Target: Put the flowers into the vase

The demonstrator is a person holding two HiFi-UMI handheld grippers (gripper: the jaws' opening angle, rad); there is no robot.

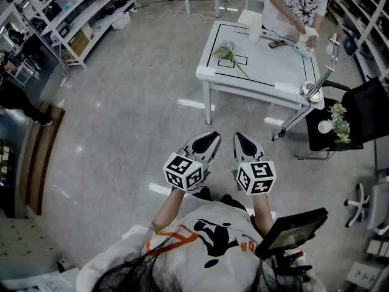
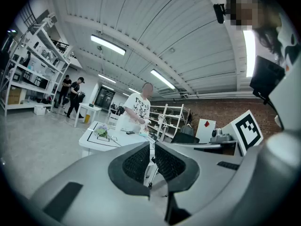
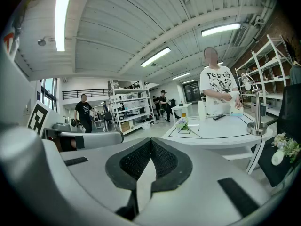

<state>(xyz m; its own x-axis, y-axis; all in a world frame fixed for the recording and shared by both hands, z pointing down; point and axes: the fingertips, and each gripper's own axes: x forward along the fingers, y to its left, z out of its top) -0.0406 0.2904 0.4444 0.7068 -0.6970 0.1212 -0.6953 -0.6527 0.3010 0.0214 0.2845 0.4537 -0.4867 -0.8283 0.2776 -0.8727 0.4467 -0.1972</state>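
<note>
The flowers [image 1: 226,52], a pale bloom with green leaves and a long stem, lie on the white table [image 1: 273,78] inside a black marked rectangle. A tall white vase [image 1: 255,29] stands at the table's far edge. Both grippers hang side by side over the floor, well short of the table and close to my body. My left gripper [image 1: 209,140] has its jaws almost together with nothing between them. My right gripper [image 1: 241,140] is shut and empty. The right gripper view shows the flowers [image 3: 182,124] and vase [image 3: 201,111] far ahead, and the left gripper view shows the flowers [image 2: 101,132].
A person [image 1: 298,5] stands behind the table handling small items. A metal lamp arm [image 1: 316,87] is clamped to the table's near right corner. A black chair [image 1: 358,111] at the right carries a small white vase of flowers [image 1: 338,125]. Shelving [image 1: 79,11] lines the left.
</note>
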